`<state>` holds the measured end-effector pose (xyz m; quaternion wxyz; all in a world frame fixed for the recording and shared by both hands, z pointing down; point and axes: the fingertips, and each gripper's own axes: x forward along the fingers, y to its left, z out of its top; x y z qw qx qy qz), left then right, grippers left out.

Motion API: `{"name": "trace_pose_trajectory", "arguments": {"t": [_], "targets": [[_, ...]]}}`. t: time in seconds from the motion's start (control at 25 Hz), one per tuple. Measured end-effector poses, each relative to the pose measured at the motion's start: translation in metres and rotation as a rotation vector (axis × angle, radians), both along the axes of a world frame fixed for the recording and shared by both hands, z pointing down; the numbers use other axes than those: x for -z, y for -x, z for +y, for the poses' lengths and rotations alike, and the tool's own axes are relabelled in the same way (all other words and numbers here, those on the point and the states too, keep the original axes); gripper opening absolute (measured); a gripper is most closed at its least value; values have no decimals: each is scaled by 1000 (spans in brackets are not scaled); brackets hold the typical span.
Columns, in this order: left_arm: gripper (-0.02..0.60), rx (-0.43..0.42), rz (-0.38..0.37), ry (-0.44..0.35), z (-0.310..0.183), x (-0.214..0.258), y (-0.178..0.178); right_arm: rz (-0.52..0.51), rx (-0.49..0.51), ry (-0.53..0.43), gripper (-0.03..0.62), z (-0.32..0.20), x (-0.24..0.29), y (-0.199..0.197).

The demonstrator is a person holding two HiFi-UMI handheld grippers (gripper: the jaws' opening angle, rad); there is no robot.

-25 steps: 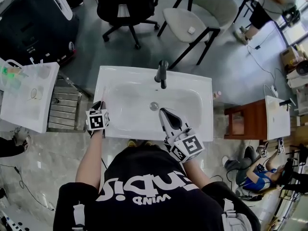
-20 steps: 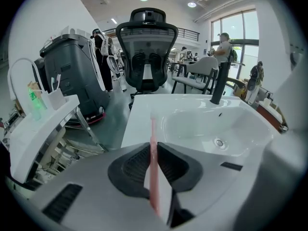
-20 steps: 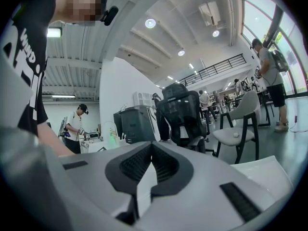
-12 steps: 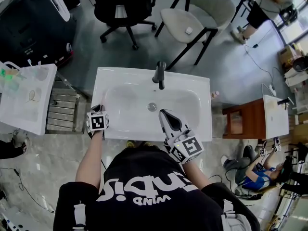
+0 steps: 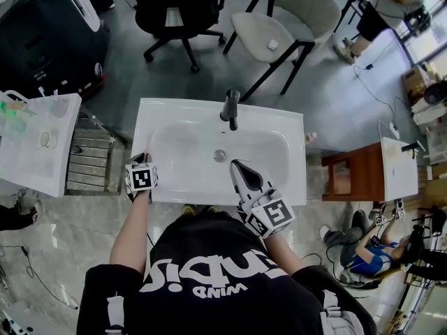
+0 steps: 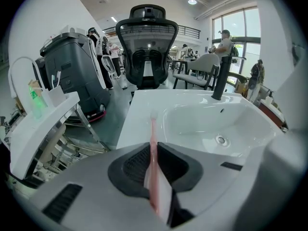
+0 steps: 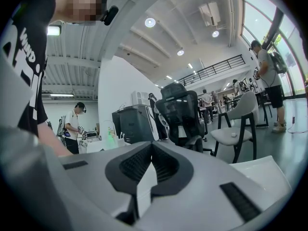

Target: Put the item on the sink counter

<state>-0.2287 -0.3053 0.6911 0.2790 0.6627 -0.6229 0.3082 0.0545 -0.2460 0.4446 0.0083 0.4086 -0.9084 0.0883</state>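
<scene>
The pink toothbrush [image 6: 153, 136] is clamped in the left gripper [image 6: 153, 153]. Its jaws are closed down to a narrow gap on the handle. The brush's long axis runs straight out along the jaws, away from the person, with the pale bristle head at the far end. It lies over the left strip of the white desk [image 6: 139, 109], beside the basin [image 6: 202, 124], but I cannot tell whether the head touches the surface. In the head view the left gripper [image 5: 144, 157] sits at the front left corner of the desk [image 5: 143, 128]. The right gripper [image 5: 235, 165] hangs over the front edge of the basin [image 5: 188, 152]. Its own view shows the right gripper [image 7: 150, 148] tilted up at the room, its jaws pressed together on nothing. In the basin only the drain [image 5: 220, 155] shows, and the dark faucet [image 5: 231, 108] stands at the middle of the back rim. Left of the sink, a white stand [image 5: 42, 152] carries a green item [image 5: 12, 107] and a few small things too small to name. Compared with a second ago, both grippers are in almost the same places and the left grip on the toothbrush is unchanged. The whole head view has only shifted slightly.
</scene>
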Motion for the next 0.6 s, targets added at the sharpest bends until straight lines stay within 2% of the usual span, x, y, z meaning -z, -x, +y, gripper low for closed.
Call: {"name": "trace_pose_trajectory", "arguments": {"t": [0.36, 0.6], "targets": [[64, -20, 8, 0, -3, -5, -1, -10, 2, 9, 18, 1, -4, 2], [64, -1, 27, 9, -1, -2, 0, -6, 7, 4, 18, 2, -3, 3]]}}
